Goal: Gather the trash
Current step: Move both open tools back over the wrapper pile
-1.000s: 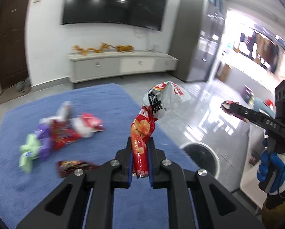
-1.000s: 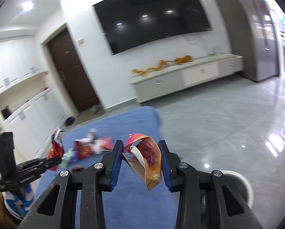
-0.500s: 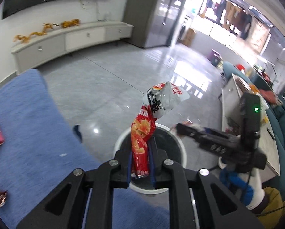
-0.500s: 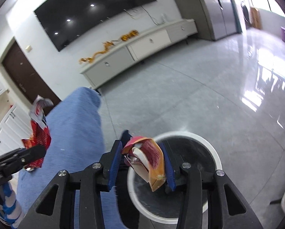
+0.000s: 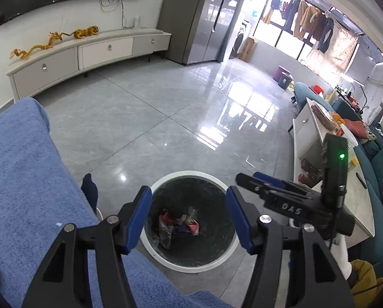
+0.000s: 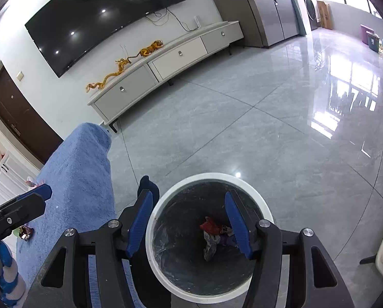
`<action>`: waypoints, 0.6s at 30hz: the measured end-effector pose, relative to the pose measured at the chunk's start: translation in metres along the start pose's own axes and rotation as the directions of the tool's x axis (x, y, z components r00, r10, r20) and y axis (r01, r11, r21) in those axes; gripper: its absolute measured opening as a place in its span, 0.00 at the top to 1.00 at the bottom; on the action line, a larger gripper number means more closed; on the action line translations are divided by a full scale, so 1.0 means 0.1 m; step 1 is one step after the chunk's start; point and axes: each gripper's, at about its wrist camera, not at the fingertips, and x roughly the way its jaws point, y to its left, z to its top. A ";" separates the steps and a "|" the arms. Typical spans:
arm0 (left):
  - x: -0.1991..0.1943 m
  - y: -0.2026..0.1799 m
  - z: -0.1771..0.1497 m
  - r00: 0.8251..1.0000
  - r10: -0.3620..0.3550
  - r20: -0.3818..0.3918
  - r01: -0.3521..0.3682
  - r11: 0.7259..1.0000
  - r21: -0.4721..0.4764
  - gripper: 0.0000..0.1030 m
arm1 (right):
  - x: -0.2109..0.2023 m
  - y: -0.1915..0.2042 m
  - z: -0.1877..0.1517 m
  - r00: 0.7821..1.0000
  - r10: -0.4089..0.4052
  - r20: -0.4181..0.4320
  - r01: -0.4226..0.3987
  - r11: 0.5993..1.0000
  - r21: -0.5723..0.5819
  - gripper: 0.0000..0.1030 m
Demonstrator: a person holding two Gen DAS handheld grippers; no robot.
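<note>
A round white-rimmed trash bin (image 5: 165,255) with a dark liner stands on the grey floor beside the blue rug; the same bin (image 6: 163,197) fills the lower middle of the right wrist view. Crumpled snack wrappers (image 5: 178,224) lie at its bottom, also seen as wrappers (image 6: 213,233). My left gripper (image 5: 188,217) hangs over the bin, its jaws opening with nothing between them. My right gripper (image 6: 188,222) is over the bin too, jaws opening and empty. The right gripper (image 5: 247,179) reaches in from the right in the left wrist view.
The blue rug (image 5: 19,179) lies left of the bin, with a few wrappers (image 6: 24,231) left on it. A dark blue sock-like thing (image 5: 90,188) sits at the rug's edge. A low white table (image 5: 304,133) and teal sofa stand right; a TV cabinet (image 6: 165,61) lines the far wall.
Both grippers swung from the rug to above the bin. The left one let go of its red and white snack bag, the right one its orange wrapper; both wrappers now lie in the bin.
</note>
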 end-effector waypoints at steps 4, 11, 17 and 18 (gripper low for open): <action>-0.20 0.08 -0.03 0.999 0.024 0.031 -0.024 1.000 -0.001 0.44 | -0.17 0.12 0.03 0.999 0.010 0.034 -0.010 1.000 -0.017 0.45; -0.70 0.34 -0.16 0.992 0.082 0.100 -0.080 0.997 -0.020 0.44 | -0.44 0.56 0.07 0.996 0.049 0.079 -0.043 0.995 -0.087 0.45; -1.17 0.64 -0.33 0.977 0.136 0.163 -0.128 0.990 -0.057 0.44 | -0.59 1.01 0.10 0.990 0.094 0.103 -0.077 0.983 -0.164 0.45; -1.25 0.71 -0.35 0.973 0.153 0.173 -0.143 0.988 -0.066 0.44 | -0.60 1.07 0.11 0.989 0.103 0.104 -0.084 0.981 -0.176 0.45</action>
